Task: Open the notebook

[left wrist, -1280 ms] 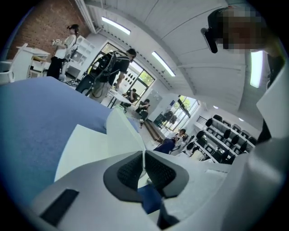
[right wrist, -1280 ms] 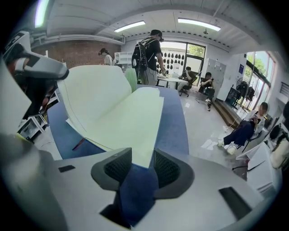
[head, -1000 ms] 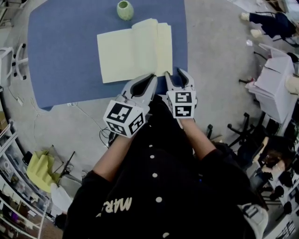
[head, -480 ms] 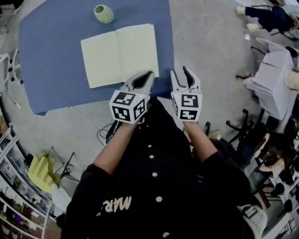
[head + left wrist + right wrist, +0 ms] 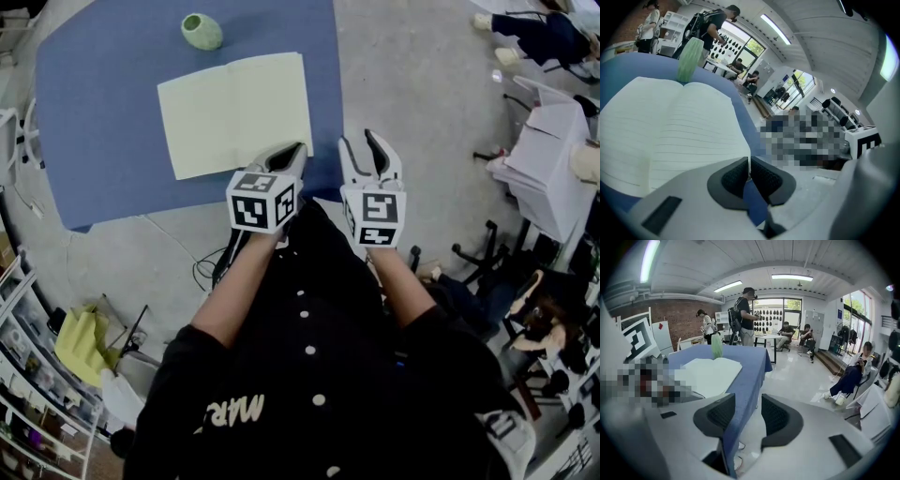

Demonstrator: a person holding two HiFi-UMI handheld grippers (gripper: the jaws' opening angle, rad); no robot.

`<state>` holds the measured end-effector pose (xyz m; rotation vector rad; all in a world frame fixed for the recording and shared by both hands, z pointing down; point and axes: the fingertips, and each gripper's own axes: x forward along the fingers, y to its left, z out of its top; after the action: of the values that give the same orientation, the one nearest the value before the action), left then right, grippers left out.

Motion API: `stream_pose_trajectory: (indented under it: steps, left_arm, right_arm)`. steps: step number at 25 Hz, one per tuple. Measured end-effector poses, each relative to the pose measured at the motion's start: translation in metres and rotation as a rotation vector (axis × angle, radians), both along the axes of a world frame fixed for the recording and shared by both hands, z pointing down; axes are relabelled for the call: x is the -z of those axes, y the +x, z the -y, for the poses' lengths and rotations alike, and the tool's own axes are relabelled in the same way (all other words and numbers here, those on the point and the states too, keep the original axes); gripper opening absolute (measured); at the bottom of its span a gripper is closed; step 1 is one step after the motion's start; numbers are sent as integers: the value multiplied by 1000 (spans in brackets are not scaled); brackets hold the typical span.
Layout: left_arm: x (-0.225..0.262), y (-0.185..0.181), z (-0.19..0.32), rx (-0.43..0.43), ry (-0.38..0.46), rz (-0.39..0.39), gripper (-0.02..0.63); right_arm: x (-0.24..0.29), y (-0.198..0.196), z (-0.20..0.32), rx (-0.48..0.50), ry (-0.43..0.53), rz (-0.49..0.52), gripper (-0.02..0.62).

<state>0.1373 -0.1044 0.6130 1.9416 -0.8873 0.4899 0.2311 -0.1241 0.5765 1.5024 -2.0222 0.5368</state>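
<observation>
Since a second ago the loose pages on the right half of the notebook (image 5: 234,112) have dropped. It now lies spread flat on the blue table (image 5: 94,122), its spine running away from you. You have also drawn both tongs back to the near edge. Your left tongs (image 5: 292,150) are clenched on nothing, just beside the notebook's near right corner, with only blue cloth showing behind the pads. Your right tongs (image 5: 359,141) stand partly apart and released, off the table's corner and clear of the paper. Keeping both off the pages looks deliberate, so nothing gets dragged or flipped back. The green vase (image 5: 202,31) stands beyond the far left corner, apart from the notebook. The opening looks done.
</observation>
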Motion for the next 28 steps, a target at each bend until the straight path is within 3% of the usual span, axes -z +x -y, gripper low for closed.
stream_pose_trajectory:
  steps: [5,6,9,15,17,19,21,22,25,28]
  left_arm:
    - [-2,7,1,-26,-39,16,23]
    - [0,9,0,-35,-35,-5,39]
    - [13,14,-6,-57,-11,-95,169]
    - [34,1,-15,-72,34,-143,186]
    - [59,-9,-13,-61,122,-192,184]
    - [96,-24,-9,-40,266,-254,102]
    - [132,-46,-7,-21,402,-265,34]
    - [149,-57,-6,-16,462,-256,5]
    - [197,-91,-7,-9,596,-204,3]
    - [236,-123,-9,11,676,-119,3]
  right_arm:
    - [5,4,4,6,14,11,183]
    - [7,2,4,8,18,14,184]
    - [12,-3,6,14,31,21,187]
    - [31,-16,13,22,75,51,193]
    - [44,-23,15,28,99,84,195]
    - [60,-30,17,30,125,133,196]
    - [81,-38,19,41,170,186,190]
    - [94,-44,20,54,200,211,187]
    - [137,-59,22,91,274,270,140]
    - [177,-71,18,106,337,289,48]
